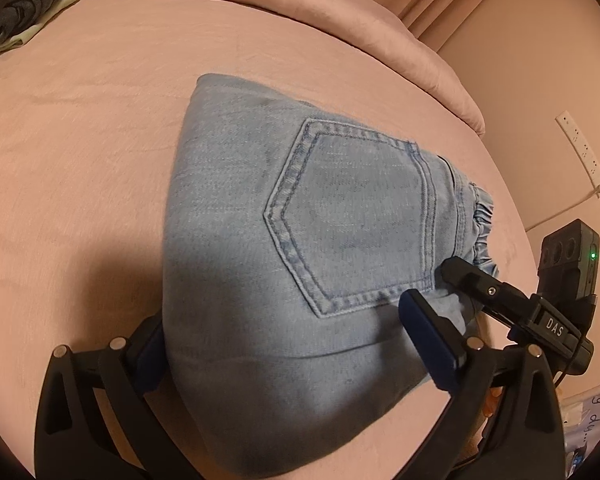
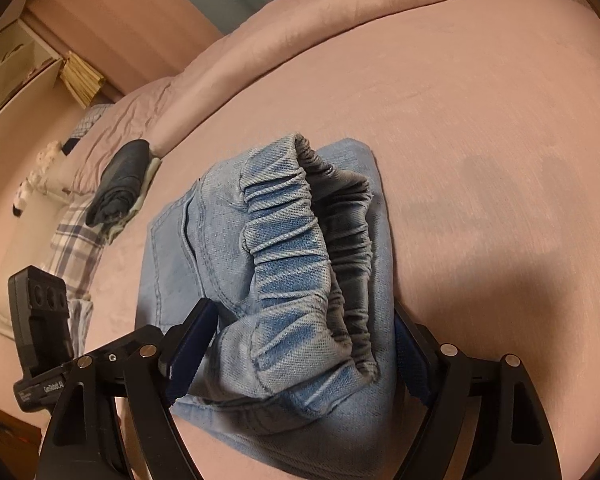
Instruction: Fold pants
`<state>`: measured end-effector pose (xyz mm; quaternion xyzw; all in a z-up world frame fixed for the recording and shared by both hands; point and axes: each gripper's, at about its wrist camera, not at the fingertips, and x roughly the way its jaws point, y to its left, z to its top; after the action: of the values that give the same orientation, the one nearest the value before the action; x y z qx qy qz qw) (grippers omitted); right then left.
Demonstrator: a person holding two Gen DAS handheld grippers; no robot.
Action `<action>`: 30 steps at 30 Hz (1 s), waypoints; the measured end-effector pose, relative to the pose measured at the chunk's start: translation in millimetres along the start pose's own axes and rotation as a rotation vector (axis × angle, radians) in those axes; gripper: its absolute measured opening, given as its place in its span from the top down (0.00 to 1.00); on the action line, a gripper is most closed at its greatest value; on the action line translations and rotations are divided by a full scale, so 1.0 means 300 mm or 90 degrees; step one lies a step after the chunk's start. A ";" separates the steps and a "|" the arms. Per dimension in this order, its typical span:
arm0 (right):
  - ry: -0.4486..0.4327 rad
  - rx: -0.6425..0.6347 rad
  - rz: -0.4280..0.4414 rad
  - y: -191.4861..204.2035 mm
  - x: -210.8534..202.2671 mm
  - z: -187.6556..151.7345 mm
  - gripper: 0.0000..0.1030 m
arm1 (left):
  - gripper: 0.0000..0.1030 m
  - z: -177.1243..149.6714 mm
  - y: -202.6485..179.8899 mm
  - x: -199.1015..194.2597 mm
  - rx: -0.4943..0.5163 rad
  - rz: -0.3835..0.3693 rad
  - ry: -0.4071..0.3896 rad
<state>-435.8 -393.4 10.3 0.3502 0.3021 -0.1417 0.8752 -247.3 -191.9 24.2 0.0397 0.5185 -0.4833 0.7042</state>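
Note:
Light blue jeans [image 1: 284, 216] lie folded in a compact bundle on the pink bed, back pocket up. In the right wrist view the jeans [image 2: 284, 264] show their elastic waistband end toward the camera. My left gripper [image 1: 276, 332] is wide open, its fingers straddling the near edge of the bundle. My right gripper [image 2: 304, 344] is also wide open, its fingers on either side of the waistband end. The right gripper's finger [image 1: 472, 280] shows in the left wrist view at the waistband corner. Neither gripper pinches the cloth.
A stack of folded dark and pale clothes [image 2: 120, 184] lies at the bed's far left, also in the left wrist view [image 1: 24, 8]. A plaid pillow [image 2: 76, 240] and a rolled pink duvet [image 1: 300, 4] border the bed [image 1: 80, 140]. A white power strip [image 1: 584, 152] hangs on the wall.

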 end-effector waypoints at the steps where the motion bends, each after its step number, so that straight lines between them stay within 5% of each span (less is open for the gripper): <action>1: 0.000 0.000 0.000 0.002 0.000 -0.001 0.19 | 0.02 0.004 0.000 0.002 0.000 0.000 0.000; 30: -0.006 -0.034 -0.014 0.006 0.034 0.049 0.18 | 0.02 0.034 -0.022 0.038 0.039 0.031 0.005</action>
<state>-420.6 -402.6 13.2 0.3226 0.3051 -0.1448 0.8842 -245.1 -208.5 23.0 0.0754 0.5051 -0.4816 0.7122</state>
